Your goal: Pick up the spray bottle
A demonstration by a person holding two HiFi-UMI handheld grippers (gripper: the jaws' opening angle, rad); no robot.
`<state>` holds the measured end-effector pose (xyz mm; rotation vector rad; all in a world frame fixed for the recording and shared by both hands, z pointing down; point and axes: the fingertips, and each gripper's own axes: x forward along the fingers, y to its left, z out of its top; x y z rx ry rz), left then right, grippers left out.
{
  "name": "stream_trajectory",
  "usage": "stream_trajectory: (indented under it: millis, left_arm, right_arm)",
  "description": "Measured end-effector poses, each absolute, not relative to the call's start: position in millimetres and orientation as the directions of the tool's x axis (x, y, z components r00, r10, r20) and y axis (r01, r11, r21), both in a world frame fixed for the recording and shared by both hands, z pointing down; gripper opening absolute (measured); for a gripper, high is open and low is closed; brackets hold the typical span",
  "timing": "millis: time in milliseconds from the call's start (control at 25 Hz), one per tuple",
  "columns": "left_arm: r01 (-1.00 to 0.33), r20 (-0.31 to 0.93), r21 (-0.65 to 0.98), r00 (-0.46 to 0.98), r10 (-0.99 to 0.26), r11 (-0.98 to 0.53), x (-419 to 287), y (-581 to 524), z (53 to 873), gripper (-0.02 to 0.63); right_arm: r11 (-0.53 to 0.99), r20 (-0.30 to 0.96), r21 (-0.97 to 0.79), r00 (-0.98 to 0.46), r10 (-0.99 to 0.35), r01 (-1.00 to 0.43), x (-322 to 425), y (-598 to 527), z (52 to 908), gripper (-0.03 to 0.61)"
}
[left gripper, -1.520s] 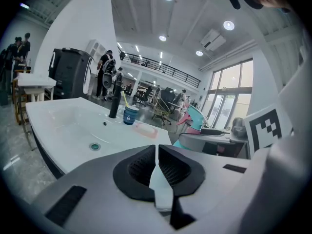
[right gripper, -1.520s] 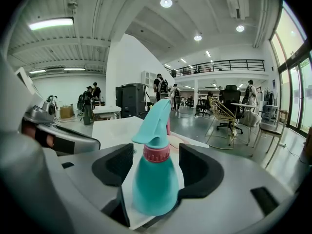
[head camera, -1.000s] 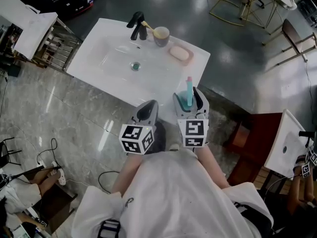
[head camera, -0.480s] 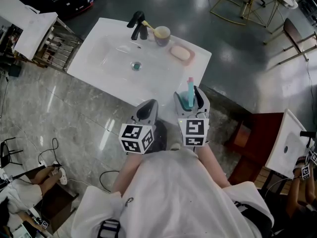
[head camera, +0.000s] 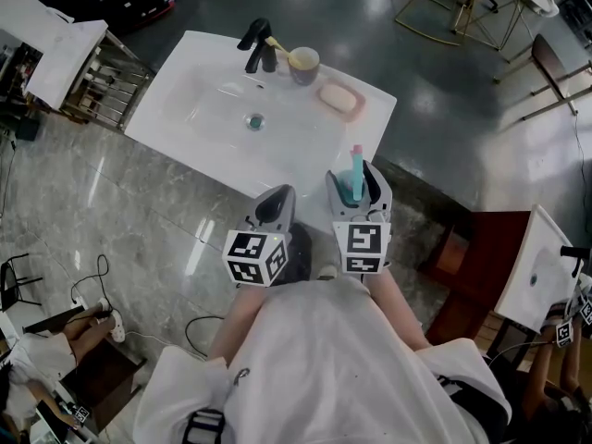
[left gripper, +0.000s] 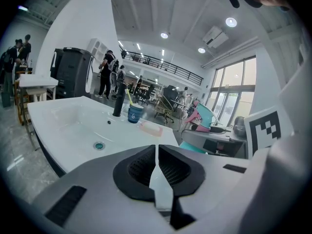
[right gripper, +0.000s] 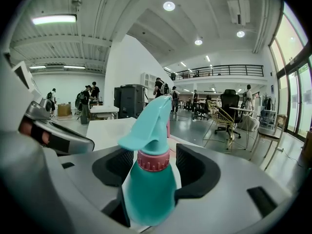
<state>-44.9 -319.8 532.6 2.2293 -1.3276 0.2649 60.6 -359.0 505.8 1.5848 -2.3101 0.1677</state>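
In the right gripper [head camera: 356, 181], the spray bottle [right gripper: 148, 182].

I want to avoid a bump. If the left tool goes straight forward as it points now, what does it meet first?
Probably the white sink: the shut left tool points over its near rim toward the soap dish. Its height is unclear.

Your left gripper [head camera: 275, 203]: jaws pressed together, nothing between. Your right gripper [head camera: 355, 185]: jaws clamped on the spray bottle [right gripper: 146, 184]. Both side by side, close before your torso.
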Motion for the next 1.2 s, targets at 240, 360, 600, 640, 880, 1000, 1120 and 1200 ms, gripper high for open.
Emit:
stream_trajectory:
  millis: [240, 360, 600, 640, 880, 1000, 1120, 1200]
  left_arm:
    - [-0.864, 0.424, 0.337, 0.493, -0.76, -0.373, -45.1, -320.6, 532.7, 0.038]
    - [-0.865, 0.427, 0.338, 0.492, -0.759, -0.371, -45.0, -320.3, 533.7, 0.038]
    - [-0.865, 0.43, 0.336, 0.493, -0.757, -0.372, -42.4, -321.8, 534.2, 0.038]
    - [-0.865, 0.429, 0.336, 0.493, -0.756, -0.373, -41.7, -322.3, 534.0, 0.038]
    - [-0.863, 0.431, 0.336, 0.497, -0.753, -0.377, -38.9, -323.9, 534.2, 0.038]
    - [-0.864, 0.432, 0.335, 0.495, -0.754, -0.376, -39.2, -324.4, 534.9, 0.038]
    - [-0.865, 0.43, 0.333, 0.493, -0.756, -0.375, -39.5, -324.8, 534.5, 0.038]
    - [-0.865, 0.428, 0.332, 0.494, -0.757, -0.377, -39.3, -325.3, 533.7, 0.038]
  right_arm:
    - [0.377, 0.332, 0.104, -0.325, -0.886, -0.921, 59.6, -360.0, 504.3, 0.267]
    - [0.377, 0.331, 0.112, -0.323, -0.887, -0.919, 58.5, -360.0, 503.8, 0.252]
    - [0.381, 0.33, 0.1, -0.331, -0.884, -0.919, 59.3, -360.8, 503.5, 0.245]
    - [0.383, 0.329, 0.098, -0.333, -0.883, -0.919, 59.3, -361.2, 503.3, 0.244]
    - [0.384, 0.318, 0.097, -0.337, -0.886, -0.918, 58.8, -361.3, 501.2, 0.241]
    - [0.387, 0.316, 0.096, -0.341, -0.886, -0.917, 59.2, -361.1, 502.2, 0.241]
    - [0.39, 0.318, 0.09, -0.344, -0.883, -0.917, 59.2, -361.0, 503.0, 0.241]
    - [0.389, 0.32, 0.091, -0.344, -0.883, -0.917, 59.0, -361.0, 503.2, 0.241]
